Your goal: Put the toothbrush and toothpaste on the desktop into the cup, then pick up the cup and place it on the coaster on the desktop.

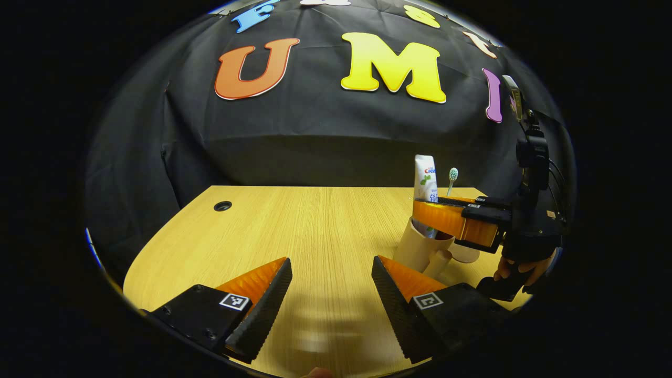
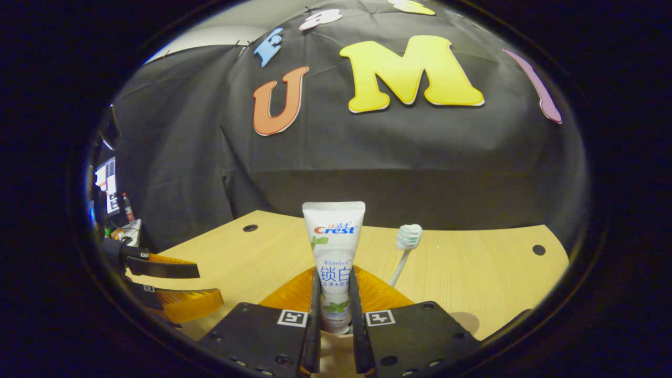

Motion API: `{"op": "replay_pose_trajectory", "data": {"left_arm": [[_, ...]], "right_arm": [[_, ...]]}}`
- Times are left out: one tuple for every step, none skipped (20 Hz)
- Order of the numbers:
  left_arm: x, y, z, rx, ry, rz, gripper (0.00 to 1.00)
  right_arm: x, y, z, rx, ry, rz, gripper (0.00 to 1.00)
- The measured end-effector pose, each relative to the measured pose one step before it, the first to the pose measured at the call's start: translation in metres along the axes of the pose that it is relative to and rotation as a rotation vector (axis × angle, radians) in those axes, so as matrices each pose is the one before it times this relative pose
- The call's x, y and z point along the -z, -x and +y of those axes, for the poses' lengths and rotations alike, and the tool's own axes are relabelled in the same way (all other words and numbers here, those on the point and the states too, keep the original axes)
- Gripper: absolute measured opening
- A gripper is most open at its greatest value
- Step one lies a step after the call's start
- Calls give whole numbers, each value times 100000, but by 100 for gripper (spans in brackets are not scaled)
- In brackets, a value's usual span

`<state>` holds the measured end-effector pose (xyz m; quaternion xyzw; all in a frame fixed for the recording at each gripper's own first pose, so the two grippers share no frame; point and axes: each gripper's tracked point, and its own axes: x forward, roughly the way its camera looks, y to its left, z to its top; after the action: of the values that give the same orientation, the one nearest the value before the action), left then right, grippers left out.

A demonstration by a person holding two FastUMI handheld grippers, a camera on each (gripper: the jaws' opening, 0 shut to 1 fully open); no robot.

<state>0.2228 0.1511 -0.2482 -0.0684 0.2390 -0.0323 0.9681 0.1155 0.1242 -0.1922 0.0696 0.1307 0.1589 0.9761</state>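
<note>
White toothpaste (image 2: 334,252) upright in cup (image 1: 417,247), clamped between right gripper (image 2: 334,315) jaws, left gripper (image 1: 332,294) jaws apart.

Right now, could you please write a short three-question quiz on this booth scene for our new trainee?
1. True or false: the toothbrush still lies flat on the wooden desk.
2. What is the right gripper shut on? A) toothbrush B) toothpaste tube C) cup handle
3. Fill in: the left gripper hovers over bare desk with its jaws ____.

Key
1. False: it stands head up in the white cup, beside the toothpaste tube.
2. B: in the right gripper view both fingers press on the upright tube, which stands in the cup.
3. Open, holding nothing.
</note>
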Motion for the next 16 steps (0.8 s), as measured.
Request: {"op": "replay_pose_trajectory", "data": {"left_arm": [[60,37,-26,-191,220,510,97],[164,-11,9,78,446,779,97],[42,61,13,-221,249,586,97],[106,36,7,-214,-5,891,96],[58,196,-37,-93,-99,688,97],[202,198,-35,291,-406,1003,97],[75,296,-153,424,-463,647,97],[-21,508,-600,683,-206,463,97],[-204,123,-422,818,6,260,96],[-236,-176,-442,1211,329,404,97],[-26,-18,-465,887,373,1360,97],[-210,-59,-555,810,748,401,96],[-102,-37,-740,1340,927,1763,97],[90,-49,-692,1175,684,1448,97],[-10,-76,-794,1636,750,1477,97],[-9,-63,-723,1232,436,1739,97]], "right_arm": [[325,83,-92,296,89,1999,29],[453,222,60,198,-415,2386,29],[290,211,145,-312,-585,2076,30],[373,111,-96,470,-175,2525,33],[-130,732,56,24,-470,903,36],[-156,321,127,-114,-311,466,39],[-332,519,-20,311,-84,435,44],[-148,708,-163,525,-381,852,41],[-169,670,-161,335,-508,1140,46],[-165,866,-103,-36,-692,778,47],[-375,1009,-280,668,-1164,770,52],[-161,1060,-44,-471,-2104,670,55],[-415,1232,-77,-543,-269,425,57],[-102,1019,-471,1484,929,454,59],[-430,1049,-613,1390,242,-200,63],[-216,982,-392,527,-450,-313,63]]}}
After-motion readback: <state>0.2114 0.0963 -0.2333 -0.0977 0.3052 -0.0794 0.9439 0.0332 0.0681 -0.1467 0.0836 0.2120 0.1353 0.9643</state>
